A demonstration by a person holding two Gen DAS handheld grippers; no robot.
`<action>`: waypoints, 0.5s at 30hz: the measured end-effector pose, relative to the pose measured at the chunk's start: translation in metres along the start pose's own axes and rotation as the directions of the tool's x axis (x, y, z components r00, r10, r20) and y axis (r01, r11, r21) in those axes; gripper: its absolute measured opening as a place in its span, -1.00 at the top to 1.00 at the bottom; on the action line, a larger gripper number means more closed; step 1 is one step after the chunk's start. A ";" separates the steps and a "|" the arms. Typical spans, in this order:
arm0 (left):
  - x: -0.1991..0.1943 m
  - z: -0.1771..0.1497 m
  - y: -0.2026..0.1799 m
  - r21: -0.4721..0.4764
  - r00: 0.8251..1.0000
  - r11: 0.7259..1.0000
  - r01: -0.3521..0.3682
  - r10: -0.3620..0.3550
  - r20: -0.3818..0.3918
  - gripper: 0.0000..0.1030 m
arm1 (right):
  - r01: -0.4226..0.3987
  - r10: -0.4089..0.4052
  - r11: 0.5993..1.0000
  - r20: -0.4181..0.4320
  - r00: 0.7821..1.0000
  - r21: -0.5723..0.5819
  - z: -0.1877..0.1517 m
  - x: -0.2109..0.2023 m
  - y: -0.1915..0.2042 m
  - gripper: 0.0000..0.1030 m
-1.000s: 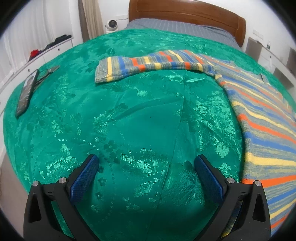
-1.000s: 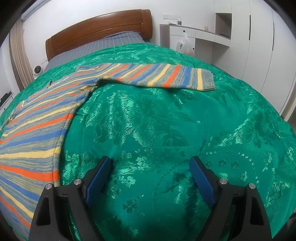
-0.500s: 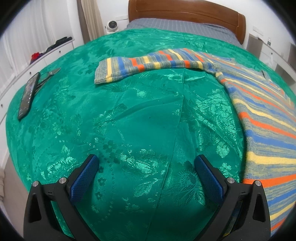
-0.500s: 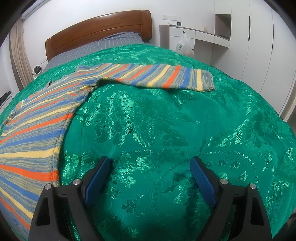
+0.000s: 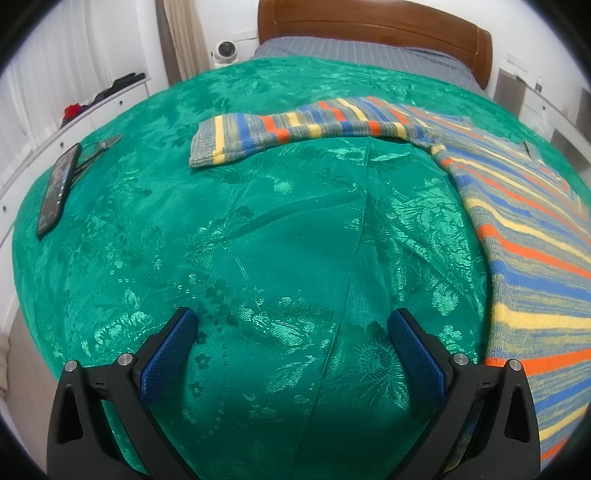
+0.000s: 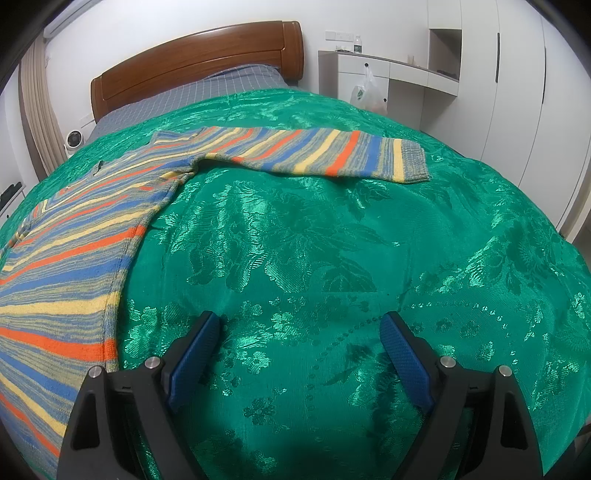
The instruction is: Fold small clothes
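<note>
A striped knit sweater (image 5: 524,236) in blue, yellow, orange and grey lies flat on the green bedspread (image 5: 258,240). In the left wrist view its body fills the right side and one sleeve (image 5: 295,129) stretches left. In the right wrist view the sweater body (image 6: 74,251) is at the left and the other sleeve (image 6: 325,155) stretches right. My left gripper (image 5: 291,325) is open and empty above bare bedspread, left of the sweater's hem. My right gripper (image 6: 299,325) is open and empty above the bedspread (image 6: 332,258), right of the hem.
A dark phone (image 5: 59,188) and a pair of scissors or pliers (image 5: 99,147) lie near the bed's left edge. A wooden headboard (image 5: 376,33) stands at the far end. White cabinets (image 6: 517,92) and a desk with a plastic bag (image 6: 365,92) stand to the right.
The left wrist view has shifted slightly, so the phone and sleeve sit a little further right in frame. The right wrist view is nearly unchanged. Both grippers stay open.
</note>
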State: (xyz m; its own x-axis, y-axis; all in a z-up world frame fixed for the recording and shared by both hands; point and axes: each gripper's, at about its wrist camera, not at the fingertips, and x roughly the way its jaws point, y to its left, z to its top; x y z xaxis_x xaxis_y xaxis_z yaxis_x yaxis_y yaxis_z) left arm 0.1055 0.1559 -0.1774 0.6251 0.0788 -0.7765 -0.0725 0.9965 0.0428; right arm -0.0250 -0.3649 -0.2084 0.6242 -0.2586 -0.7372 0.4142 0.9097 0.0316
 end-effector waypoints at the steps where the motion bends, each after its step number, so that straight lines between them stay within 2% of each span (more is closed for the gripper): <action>1: 0.000 0.000 0.000 0.000 1.000 1.000 0.000 0.000 0.001 -0.99 | -0.001 0.001 1.000 0.000 1.000 -0.001 0.000 0.000 0.000 -0.72; 15: -0.001 -0.001 0.000 0.001 1.000 1.000 -0.002 0.002 0.007 -0.99 | 0.000 0.000 1.000 0.001 1.000 -0.003 0.000 0.000 0.000 -0.72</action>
State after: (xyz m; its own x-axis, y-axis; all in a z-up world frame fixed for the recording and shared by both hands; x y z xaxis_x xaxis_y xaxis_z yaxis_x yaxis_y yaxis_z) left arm 0.1040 0.1556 -0.1773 0.6302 0.0806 -0.7722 -0.0728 0.9964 0.0446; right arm -0.0249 -0.3653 -0.2083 0.6250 -0.2589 -0.7365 0.4122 0.9106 0.0296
